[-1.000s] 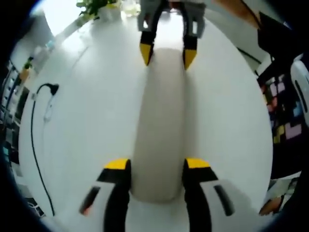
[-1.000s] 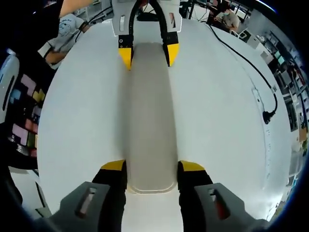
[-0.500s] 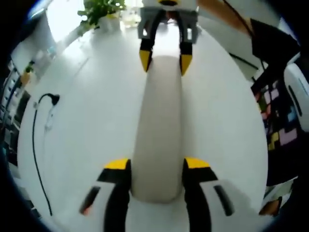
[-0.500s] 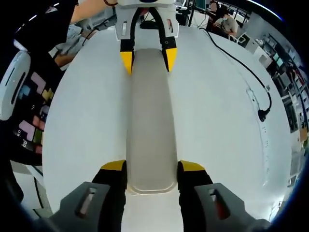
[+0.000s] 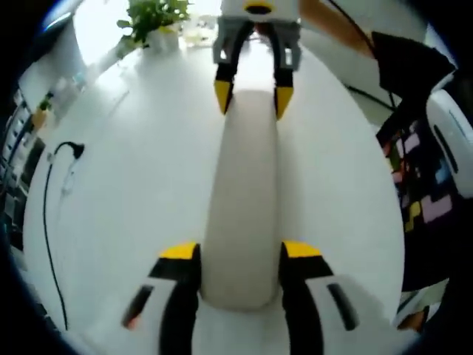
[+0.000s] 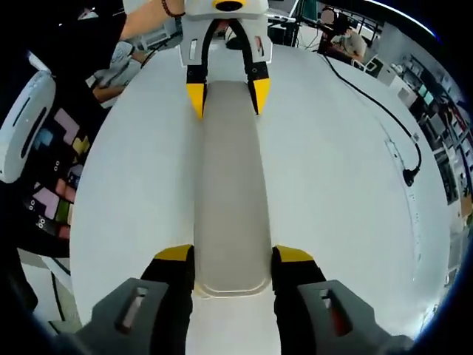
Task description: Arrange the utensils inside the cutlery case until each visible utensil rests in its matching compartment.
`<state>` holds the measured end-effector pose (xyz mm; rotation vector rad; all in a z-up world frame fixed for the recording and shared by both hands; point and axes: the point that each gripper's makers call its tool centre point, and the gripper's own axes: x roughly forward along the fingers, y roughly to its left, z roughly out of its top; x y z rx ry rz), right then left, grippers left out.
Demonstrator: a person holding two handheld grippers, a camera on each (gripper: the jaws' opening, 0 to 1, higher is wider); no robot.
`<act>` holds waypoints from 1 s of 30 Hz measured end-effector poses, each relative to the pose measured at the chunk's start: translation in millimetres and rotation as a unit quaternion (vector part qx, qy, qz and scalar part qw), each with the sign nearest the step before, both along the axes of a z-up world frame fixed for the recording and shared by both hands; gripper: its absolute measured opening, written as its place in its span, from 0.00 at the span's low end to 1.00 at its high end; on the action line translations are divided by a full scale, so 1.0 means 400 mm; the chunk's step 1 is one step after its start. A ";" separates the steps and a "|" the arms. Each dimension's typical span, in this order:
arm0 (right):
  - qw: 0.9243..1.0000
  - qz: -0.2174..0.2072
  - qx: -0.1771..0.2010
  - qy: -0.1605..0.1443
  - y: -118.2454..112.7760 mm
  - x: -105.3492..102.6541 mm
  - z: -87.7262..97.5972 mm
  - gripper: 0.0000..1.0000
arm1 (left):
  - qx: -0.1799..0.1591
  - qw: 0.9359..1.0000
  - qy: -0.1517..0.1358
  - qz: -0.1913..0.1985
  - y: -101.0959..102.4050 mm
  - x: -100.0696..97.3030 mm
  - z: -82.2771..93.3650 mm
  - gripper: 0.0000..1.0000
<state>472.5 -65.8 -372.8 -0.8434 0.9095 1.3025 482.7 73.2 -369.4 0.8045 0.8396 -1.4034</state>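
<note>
Cutlery case (image 5: 242, 214) (lid on) is clamped endwise by our left tongs (image 5: 242, 251) at 6 and right tongs (image 6: 234, 255); uneven lifting could drop it onto the desk (image 5: 133, 185).

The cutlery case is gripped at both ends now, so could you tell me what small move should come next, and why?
Probably set the closed cutlery case flat on the white table: the left gripper and right gripper clamp opposite ends, and no utensils can be seen.

The long, pale grey, closed plastic cutlery case (image 5: 244, 200) sits farther from the black cable (image 5: 46, 222) than a second ago.
</note>
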 end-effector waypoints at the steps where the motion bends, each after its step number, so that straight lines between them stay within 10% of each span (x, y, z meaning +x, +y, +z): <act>1: 1.000 0.001 -0.001 0.000 0.000 -0.002 -0.001 0.42 | -0.002 1.000 0.000 -0.001 0.000 -0.005 0.000 0.44; 30: 1.000 -0.015 -0.024 0.005 -0.005 -0.017 -0.020 0.44 | -0.007 1.000 -0.005 -0.001 0.005 -0.021 -0.020 0.46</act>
